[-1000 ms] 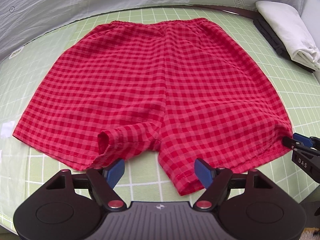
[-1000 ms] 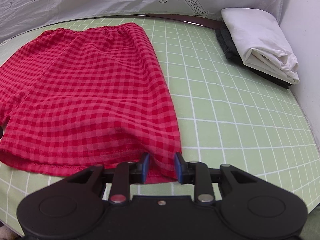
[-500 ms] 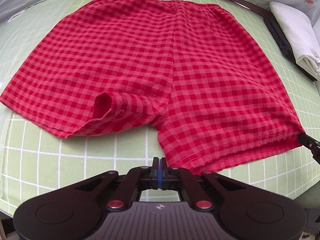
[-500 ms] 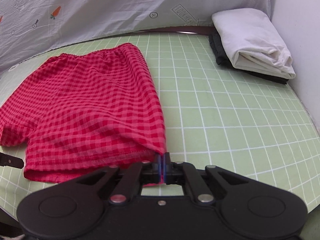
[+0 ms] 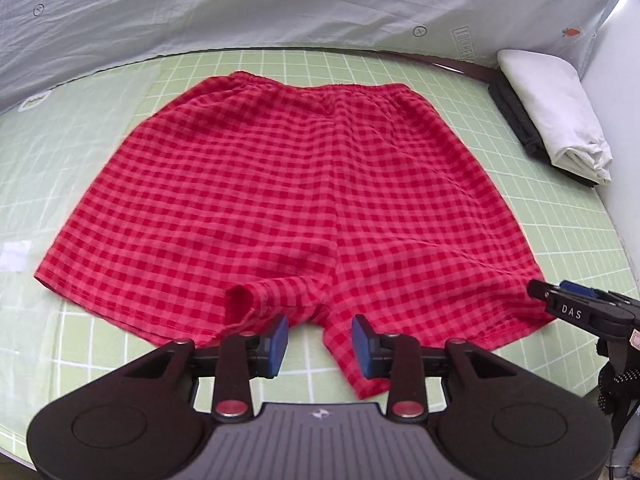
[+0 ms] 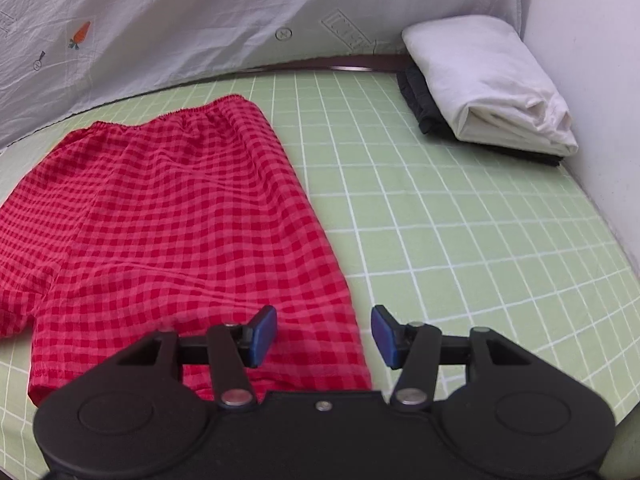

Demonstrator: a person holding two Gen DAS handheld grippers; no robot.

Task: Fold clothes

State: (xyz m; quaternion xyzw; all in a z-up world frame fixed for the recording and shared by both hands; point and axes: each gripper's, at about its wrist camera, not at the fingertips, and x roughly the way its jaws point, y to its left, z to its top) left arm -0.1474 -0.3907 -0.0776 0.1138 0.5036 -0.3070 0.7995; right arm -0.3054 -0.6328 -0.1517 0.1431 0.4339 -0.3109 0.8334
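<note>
Red checked shorts (image 5: 304, 200) lie flat on the green grid mat (image 5: 540, 216), waistband at the far side and leg hems toward me. My left gripper (image 5: 320, 342) is open just short of the crotch, its blue pads either side of the gap between the legs; the left leg's inner hem is curled up. In the right wrist view the shorts (image 6: 172, 232) fill the left half, and my right gripper (image 6: 324, 334) is open over the right leg's outer hem corner. The right gripper (image 5: 560, 294) also shows at the right edge of the left wrist view.
A folded white cloth (image 6: 484, 84) lies on a folded dark garment (image 6: 420, 100) at the far right, against a white wall. A pale printed sheet (image 5: 280, 4) hangs behind the mat. A white scrap (image 5: 14, 254) lies at the left edge.
Both grippers, shut half a second ago, are now open. The right one has let go of the hem corner, which lies on the mat. Both views have pulled back and up.
</note>
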